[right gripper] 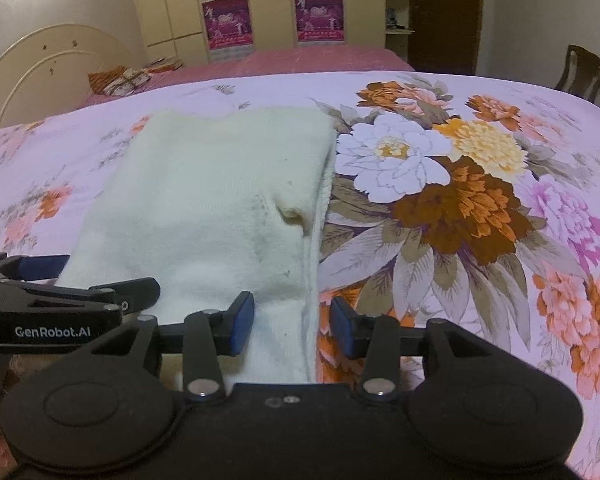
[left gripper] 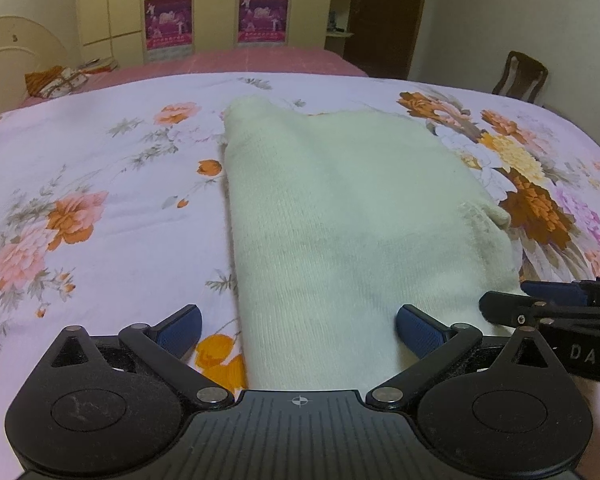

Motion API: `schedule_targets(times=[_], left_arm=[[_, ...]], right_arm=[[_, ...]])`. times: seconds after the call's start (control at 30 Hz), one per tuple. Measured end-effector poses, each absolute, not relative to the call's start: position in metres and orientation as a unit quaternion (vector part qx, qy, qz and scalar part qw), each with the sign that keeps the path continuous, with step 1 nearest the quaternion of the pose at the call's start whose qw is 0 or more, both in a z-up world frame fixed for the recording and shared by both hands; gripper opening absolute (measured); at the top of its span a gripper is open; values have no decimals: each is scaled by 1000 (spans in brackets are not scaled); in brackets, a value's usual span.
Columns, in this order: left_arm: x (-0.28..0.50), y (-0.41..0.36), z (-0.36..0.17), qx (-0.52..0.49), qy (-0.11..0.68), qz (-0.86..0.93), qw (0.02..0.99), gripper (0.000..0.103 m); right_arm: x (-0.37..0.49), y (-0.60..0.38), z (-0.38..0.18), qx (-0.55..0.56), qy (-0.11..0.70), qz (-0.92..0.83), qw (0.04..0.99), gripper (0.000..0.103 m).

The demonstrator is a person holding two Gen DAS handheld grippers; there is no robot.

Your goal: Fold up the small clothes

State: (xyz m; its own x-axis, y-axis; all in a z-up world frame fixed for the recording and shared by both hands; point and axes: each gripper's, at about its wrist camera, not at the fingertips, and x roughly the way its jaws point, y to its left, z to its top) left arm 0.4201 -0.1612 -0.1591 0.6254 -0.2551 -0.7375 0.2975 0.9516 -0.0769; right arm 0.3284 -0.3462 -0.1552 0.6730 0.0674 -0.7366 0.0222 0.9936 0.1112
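Note:
A cream knitted garment [left gripper: 340,208] lies flat on the floral bedsheet [left gripper: 100,168], folded into a long strip with its sleeves tucked in. My left gripper [left gripper: 298,330] is open wide, its blue pads on either side of the garment's near left corner. My right gripper [right gripper: 292,326] is open, straddling the garment's near right edge [right gripper: 310,300]. The garment also shows in the right wrist view [right gripper: 204,208]. Each gripper shows in the other's view: the right one [left gripper: 540,304] at the garment's right, the left one [right gripper: 60,300] at its left.
The floral sheet [right gripper: 480,200] covers the surface all around the garment. Behind it is a pink bed [left gripper: 268,60] with a patterned bundle [left gripper: 56,80], a cream headboard [left gripper: 8,52], a wardrobe [left gripper: 216,4] and a wooden chair [left gripper: 520,76] at the right.

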Motion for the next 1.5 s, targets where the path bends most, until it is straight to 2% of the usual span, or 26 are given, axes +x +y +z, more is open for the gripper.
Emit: schedule_targets(times=[0.2,0.4,0.5,0.63,0.73,0.93,1.07,1.23,1.5], left_arm=[[402,-159,-152,43,399,-160,902,103],[388,-146,-162,9,408,-161,899,103],[387,-147,-160,13,412,-163,896,103],[388,-146,-160,12,419,-167,893,103],[395,-149,-156,12,429,-164,888,103],[411,-149,-145,14,425,-155,892,103],[427,-148,-141,3,422,-149,894,103],[449,-148,-145,-15,431,-147,890,103],[469,-155,-158,-28,436,-164,885,103]], right_arm=[[316,-356,-136,72,391,38,917,41],[289,-354,-150,38,417,66,906,33],[284,-364,-156,76,416,69,903,33],[282,-360,-153,62,423,85,900,24],[284,-361,-149,65,432,88,895,23],[297,-372,-138,88,425,93,896,34],[314,-386,-132,134,410,87,898,53],[341,-392,-130,154,400,86,899,60],[377,-391,-146,165,412,86,892,62]])
